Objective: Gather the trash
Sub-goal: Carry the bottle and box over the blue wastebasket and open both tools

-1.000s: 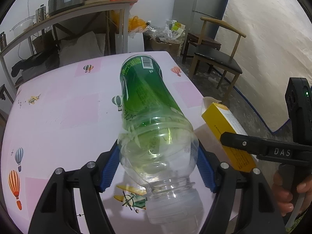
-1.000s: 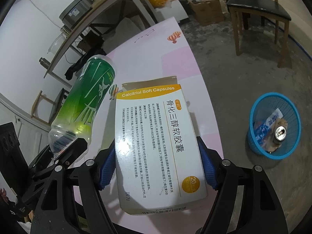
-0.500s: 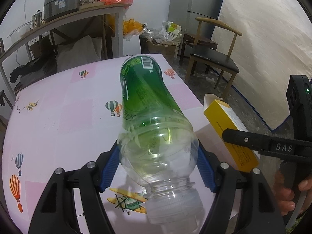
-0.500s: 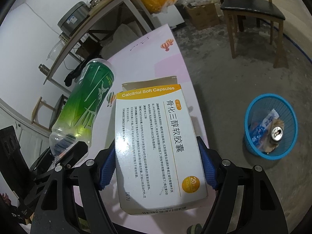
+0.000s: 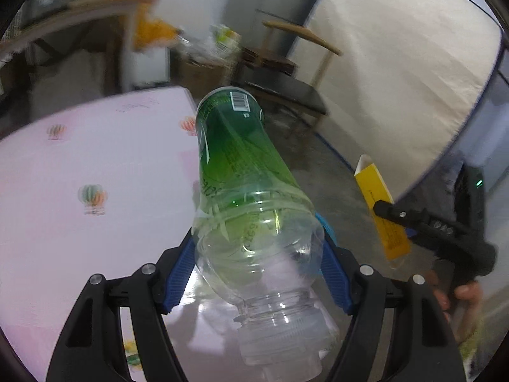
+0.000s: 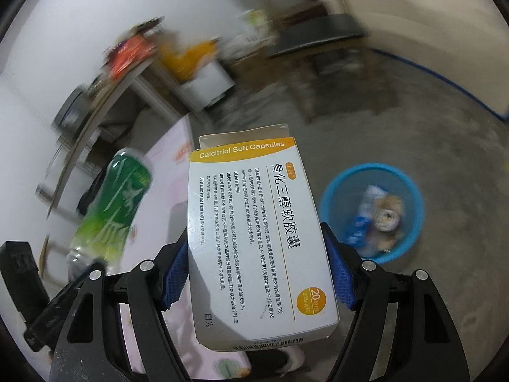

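Observation:
My left gripper (image 5: 258, 273) is shut on an empty green-labelled plastic bottle (image 5: 241, 172), cap end toward the camera, its base pointing past the table edge. My right gripper (image 6: 256, 273) is shut on a white and yellow capsule box (image 6: 254, 222), whose open flap points away. The same bottle (image 6: 117, 203) shows at the left of the right wrist view. The box (image 5: 380, 210) shows edge-on at the right of the left wrist view, with the right gripper (image 5: 423, 222) around it. A blue mesh trash basket (image 6: 331, 205) stands on the floor to the right of the box.
The pink table with balloon prints (image 5: 79, 165) lies left and below. A wooden chair with a dark seat (image 5: 286, 89) stands beyond its corner. A cluttered shelf table (image 5: 73, 9) lines the back wall. The basket holds a can (image 6: 386, 219) and wrappers. Bare concrete floor (image 6: 397, 133) surrounds it.
Both grippers have swung right, off the table and toward the floor, still holding the bottle and the box. The blue basket now sits closer and larger in the right wrist view.

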A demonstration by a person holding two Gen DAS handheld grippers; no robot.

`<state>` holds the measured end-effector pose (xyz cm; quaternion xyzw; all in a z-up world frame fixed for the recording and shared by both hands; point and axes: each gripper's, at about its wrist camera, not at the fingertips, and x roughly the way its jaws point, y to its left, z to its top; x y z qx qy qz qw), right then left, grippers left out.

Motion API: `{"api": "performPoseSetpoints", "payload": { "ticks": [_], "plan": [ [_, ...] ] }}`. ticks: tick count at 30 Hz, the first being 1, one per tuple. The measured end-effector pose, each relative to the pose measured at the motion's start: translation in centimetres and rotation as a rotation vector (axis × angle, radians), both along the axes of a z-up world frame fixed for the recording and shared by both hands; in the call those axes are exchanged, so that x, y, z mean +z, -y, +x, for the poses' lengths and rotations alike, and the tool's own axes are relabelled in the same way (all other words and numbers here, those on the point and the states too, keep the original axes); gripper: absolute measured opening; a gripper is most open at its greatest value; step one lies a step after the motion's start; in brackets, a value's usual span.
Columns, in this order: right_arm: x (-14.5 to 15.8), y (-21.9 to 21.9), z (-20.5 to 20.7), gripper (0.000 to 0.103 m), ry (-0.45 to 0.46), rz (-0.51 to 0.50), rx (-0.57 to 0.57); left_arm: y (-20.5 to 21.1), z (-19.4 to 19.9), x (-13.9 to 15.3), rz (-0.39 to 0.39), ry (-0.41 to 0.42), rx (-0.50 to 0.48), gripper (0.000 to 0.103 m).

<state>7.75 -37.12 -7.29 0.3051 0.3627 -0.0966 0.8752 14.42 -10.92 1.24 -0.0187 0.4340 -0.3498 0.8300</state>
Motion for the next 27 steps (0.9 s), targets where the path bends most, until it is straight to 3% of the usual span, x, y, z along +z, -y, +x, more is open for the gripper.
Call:
{"api": "performPoseSetpoints", "payload": {
  "ticks": [5,10,15,18,22,27],
  "plan": [
    [-3.9,4.6,-3.3,0.070,-0.056,0.084,-0.132,6.5,1.6,-2.3,-0.021,-0.217,-0.127,0.070],
    [-7.3,7.3,-4.9,0.070,-0.104,0.166,-0.192,13.3,2.8,-6.3,0.051,-0.363,-0.162,0.070],
    [-9.3,9.1,-5.3,0.070,-0.130,0.221,-0.229,19.5,3.9,-9.0,0.105,-0.376,-0.191,0.071],
    [-9.8,9.5,-5.2,0.070,-0.141,0.234,-0.236,21.5,4.7,-11.5,0.181,-0.371,-0.177,0.080],
    [-10.7,9.9,-6.0,0.070,-0.158,0.244,-0.234,20.0,5.1,-12.5,0.150,-0.421,-0.118,0.080],
    [-11.9,10.1,-5.4,0.070,-0.186,0.258,-0.235,18.8,5.3,-10.4,0.128,-0.377,-0.122,0.080]
  ]
}}
